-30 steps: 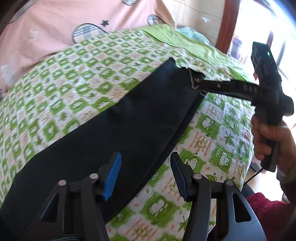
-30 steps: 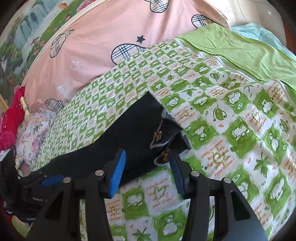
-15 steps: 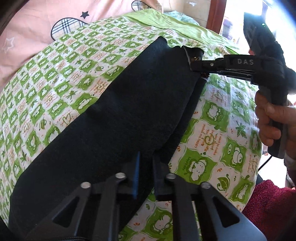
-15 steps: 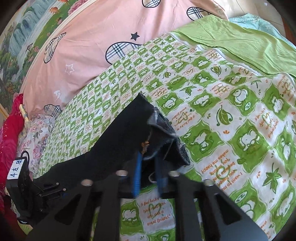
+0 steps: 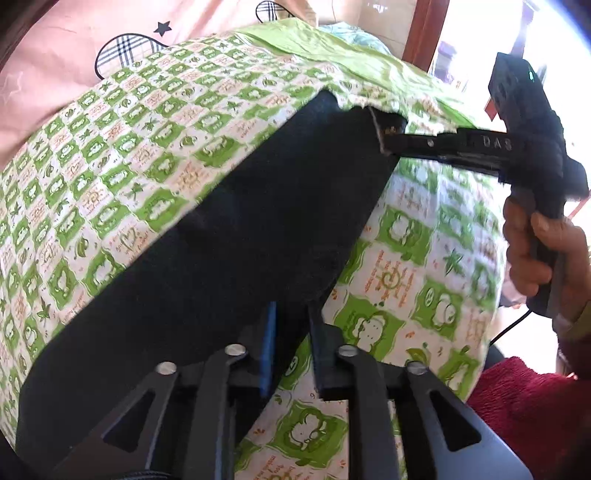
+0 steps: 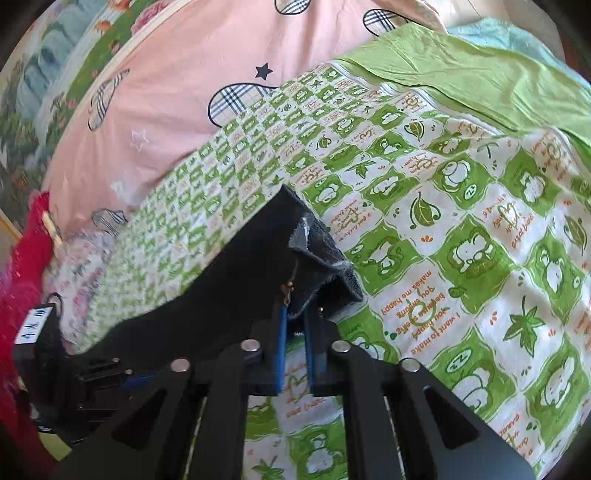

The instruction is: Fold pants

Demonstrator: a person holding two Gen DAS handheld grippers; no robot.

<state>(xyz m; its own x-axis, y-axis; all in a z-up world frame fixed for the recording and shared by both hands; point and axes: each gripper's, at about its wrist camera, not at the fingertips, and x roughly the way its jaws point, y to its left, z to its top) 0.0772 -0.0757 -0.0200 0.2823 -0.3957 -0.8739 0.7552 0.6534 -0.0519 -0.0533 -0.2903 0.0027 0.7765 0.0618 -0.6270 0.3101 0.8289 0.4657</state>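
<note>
Black pants are stretched between the two grippers above a green-and-white patterned bedspread. My left gripper is shut on the near edge of the pants. My right gripper is shut on the waistband end, where a zipper pull hangs; it also shows in the left wrist view, pinching the far corner. In the right wrist view the pants run down left to the left gripper. The fabric looks lifted and taut.
A pink quilt with plaid hearts lies behind the bedspread. A plain green sheet covers the far right. Red fabric sits at the left. A wooden door frame and a bright doorway are beyond the bed.
Both grippers closed on the pants: the left on the near edge, the right on the waistband end. The pants have since been raised and pulled taut between them.
</note>
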